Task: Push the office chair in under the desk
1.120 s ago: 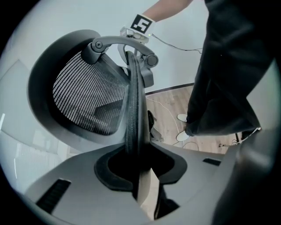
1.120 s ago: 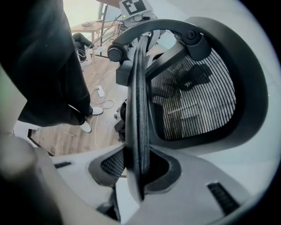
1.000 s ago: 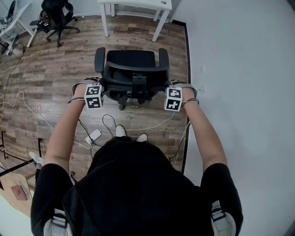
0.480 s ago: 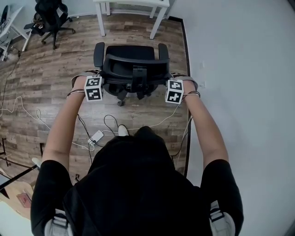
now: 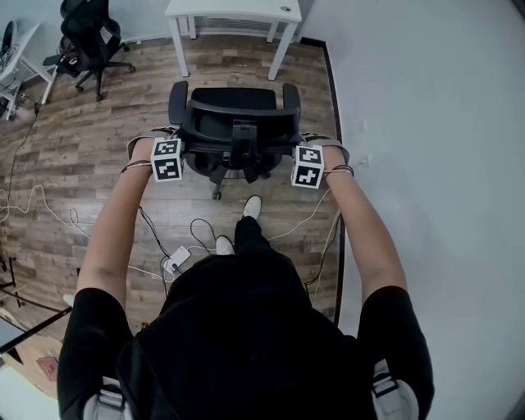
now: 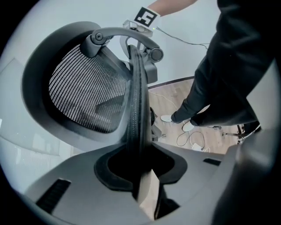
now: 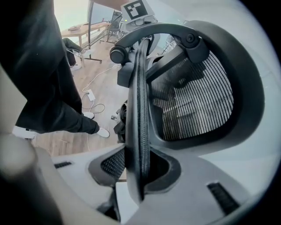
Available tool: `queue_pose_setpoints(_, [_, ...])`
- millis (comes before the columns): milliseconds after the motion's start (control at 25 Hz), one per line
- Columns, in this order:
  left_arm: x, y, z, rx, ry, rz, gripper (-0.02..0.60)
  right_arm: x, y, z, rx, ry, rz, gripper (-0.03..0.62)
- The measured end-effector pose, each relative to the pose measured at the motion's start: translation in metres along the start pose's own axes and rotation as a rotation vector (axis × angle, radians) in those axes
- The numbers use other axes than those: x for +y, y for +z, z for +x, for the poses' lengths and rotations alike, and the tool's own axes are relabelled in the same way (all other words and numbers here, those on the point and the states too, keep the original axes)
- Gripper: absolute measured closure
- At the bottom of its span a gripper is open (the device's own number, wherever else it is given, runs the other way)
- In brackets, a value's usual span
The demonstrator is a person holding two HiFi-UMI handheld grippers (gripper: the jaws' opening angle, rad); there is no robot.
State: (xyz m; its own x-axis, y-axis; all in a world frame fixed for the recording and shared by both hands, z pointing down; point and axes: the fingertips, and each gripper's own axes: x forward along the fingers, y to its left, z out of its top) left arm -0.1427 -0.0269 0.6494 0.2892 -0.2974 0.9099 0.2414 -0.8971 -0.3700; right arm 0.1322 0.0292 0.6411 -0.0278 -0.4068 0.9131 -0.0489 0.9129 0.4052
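Left gripper (image 5: 182, 150), right gripper (image 5: 294, 156) clamp office chair (image 5: 236, 123) backrest edges; chair now nearer desk (image 5: 234, 10), foot (image 5: 252, 207) stepped forward.

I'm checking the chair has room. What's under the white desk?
Beneath the desk, its white legs, a pale slatted panel and wood floor show. The desktop covers the rest from above, so anything further in cannot be seen.

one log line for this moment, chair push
left tongs: shut on office chair backrest, left edge | right tongs: shut on backrest, right edge | desk: ahead of chair | chair: not yet under desk
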Motion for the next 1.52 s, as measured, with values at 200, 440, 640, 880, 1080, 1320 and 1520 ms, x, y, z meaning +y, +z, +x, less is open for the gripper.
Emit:
queue_pose_setpoints(200, [0.031, -0.012, 0.007, 0.016, -0.007, 0.000, 0.488, -0.031, 0.004, 0.007, -0.021, 0.011, 0.001, 0.484])
queue_pose_setpoints(440, [0.062, -0.028, 0.017, 0.027, -0.027, 0.001, 0.492, -0.063, 0.009, 0.021, -0.022, 0.040, 0.009, 0.484])
queue_pose_setpoints(640, [0.110, -0.043, 0.028, 0.040, -0.046, -0.006, 0.491, -0.109, 0.011, 0.033, -0.022, 0.075, 0.013, 0.488])
queue_pose_setpoints(880, [0.174, -0.057, 0.048, 0.061, -0.052, -0.018, 0.489, -0.172, 0.005, 0.057, -0.039, 0.103, 0.008, 0.490])
queue_pose_setpoints(1080, [0.167, -0.061, 0.052, 0.079, -0.039, -0.002, 0.489, -0.158, 0.010, 0.058, -0.046, 0.093, 0.018, 0.490])
queue_pose_setpoints(1320, [0.175, -0.059, 0.058, 0.082, -0.032, -0.010, 0.492, -0.170, 0.004, 0.063, -0.045, 0.092, 0.019, 0.490])
queue_pose_setpoints(1520, [0.175, -0.060, 0.063, 0.094, -0.022, -0.028, 0.496, -0.174, 0.002, 0.069, -0.050, 0.069, -0.006, 0.490])
